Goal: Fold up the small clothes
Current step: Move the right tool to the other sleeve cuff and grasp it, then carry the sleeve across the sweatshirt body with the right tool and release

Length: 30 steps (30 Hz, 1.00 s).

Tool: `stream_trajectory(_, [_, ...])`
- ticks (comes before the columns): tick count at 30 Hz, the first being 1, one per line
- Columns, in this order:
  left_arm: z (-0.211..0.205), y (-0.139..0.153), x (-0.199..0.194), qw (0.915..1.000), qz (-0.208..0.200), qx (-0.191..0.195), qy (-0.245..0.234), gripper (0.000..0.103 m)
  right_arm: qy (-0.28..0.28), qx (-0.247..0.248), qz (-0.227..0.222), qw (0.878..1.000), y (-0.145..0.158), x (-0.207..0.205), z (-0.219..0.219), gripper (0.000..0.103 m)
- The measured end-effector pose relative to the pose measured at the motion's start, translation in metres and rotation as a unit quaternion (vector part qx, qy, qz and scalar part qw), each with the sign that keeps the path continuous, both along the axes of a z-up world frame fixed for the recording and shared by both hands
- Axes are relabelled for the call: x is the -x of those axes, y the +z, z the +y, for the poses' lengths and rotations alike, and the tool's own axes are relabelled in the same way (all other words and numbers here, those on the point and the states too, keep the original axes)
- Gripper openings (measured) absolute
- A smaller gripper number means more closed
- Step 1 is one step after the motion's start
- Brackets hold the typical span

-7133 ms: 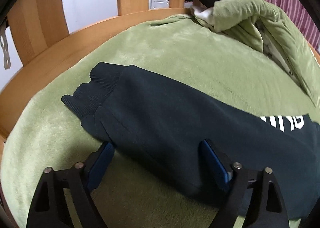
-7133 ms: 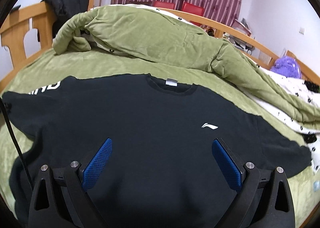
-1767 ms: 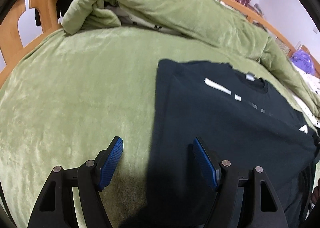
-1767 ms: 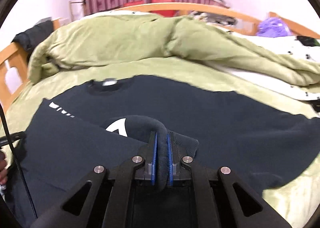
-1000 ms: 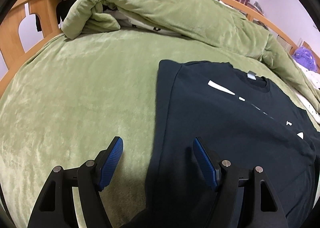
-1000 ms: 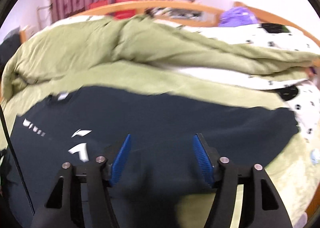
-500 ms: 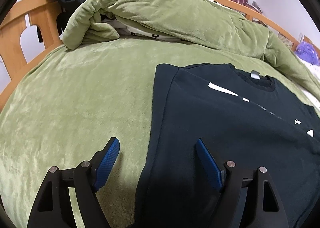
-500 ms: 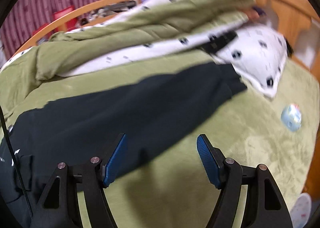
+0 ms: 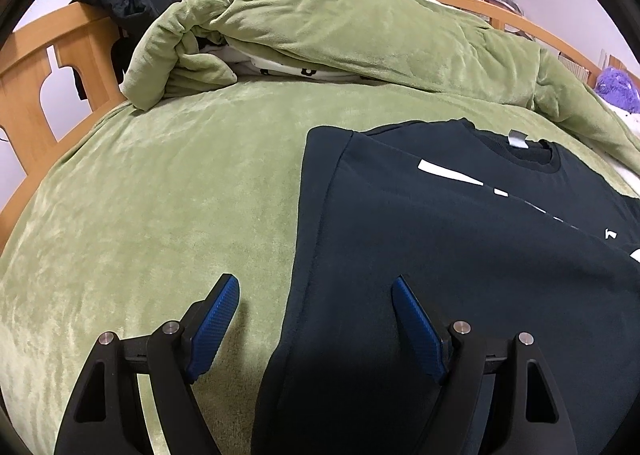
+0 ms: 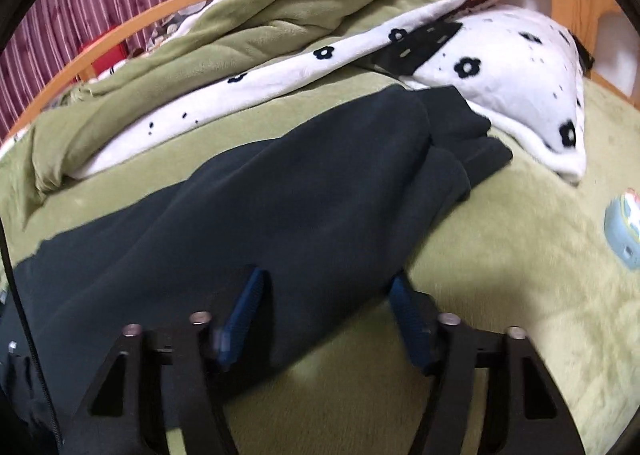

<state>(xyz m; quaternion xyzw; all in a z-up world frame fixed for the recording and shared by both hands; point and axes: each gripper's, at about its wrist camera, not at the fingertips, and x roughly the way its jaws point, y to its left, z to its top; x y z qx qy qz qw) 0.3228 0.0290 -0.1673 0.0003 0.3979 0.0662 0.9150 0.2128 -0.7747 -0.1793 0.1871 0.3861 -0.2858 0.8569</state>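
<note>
Jaws now apart (right sleeve unfolded)

A black shirt lies flat on a soft green bed cover, with one sleeve folded in across its front. The left gripper has its blue fingers wide apart over the shirt's folded side edge. A bunched green blanket lies along the bed's far side.

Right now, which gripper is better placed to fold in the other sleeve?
Right. The right gripper is open with its fingers straddling the unfolded sleeve of the black sweatshirt. The left gripper, also open, sits over the side already folded in.
</note>
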Motion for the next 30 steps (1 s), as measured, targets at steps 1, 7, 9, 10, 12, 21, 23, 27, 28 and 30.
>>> stream_trajectory(1, [0.001,0.001,0.001,1.0000,-0.001,0.003,0.001,0.078,0.006,0.002,-0.001,1.000,0.002,-0.001,0.000,0.008])
stream_trajectory(7, [0.010,0.014,0.012,0.9992,-0.017,0.036,0.000,0.078,0.004,0.069,-0.001,0.998,0.049,-0.007,0.027,0.006])
stream_trajectory(9, [0.012,0.022,0.017,0.9990,-0.027,0.036,-0.003,0.078,0.016,0.091,-0.022,0.995,0.081,-0.006,0.047,0.006])
stream_trajectory(10, [0.012,0.027,0.020,0.9991,-0.030,0.031,-0.003,0.078,0.026,0.100,-0.033,0.994,0.098,-0.007,0.059,0.006])
stream_trajectory(12, [0.013,0.034,0.024,0.9991,-0.037,0.019,-0.004,0.078,0.045,0.119,-0.052,0.990,0.132,-0.007,0.087,0.006])
stream_trajectory(21, [0.020,0.069,0.047,0.9965,-0.080,0.015,-0.018,0.078,0.165,0.126,-0.121,0.971,0.213,-0.016,0.276,0.006])
stream_trajectory(23, [0.024,0.074,0.052,0.9960,-0.086,0.014,-0.020,0.078,0.197,0.120,-0.125,0.965,0.214,-0.023,0.325,0.006])
stream_trajectory(27, [0.030,0.075,0.055,0.9955,-0.093,0.013,-0.017,0.079,0.257,0.094,-0.125,0.954,0.196,-0.035,0.413,0.006])
stream_trajectory(28, [0.032,0.075,0.055,0.9955,-0.091,0.022,-0.018,0.079,0.271,0.089,-0.120,0.951,0.188,-0.038,0.432,0.006])
stream_trajectory(30, [0.034,0.073,0.055,0.9952,-0.092,0.028,-0.018,0.079,0.295,0.087,-0.105,0.946,0.167,-0.045,0.470,0.006])
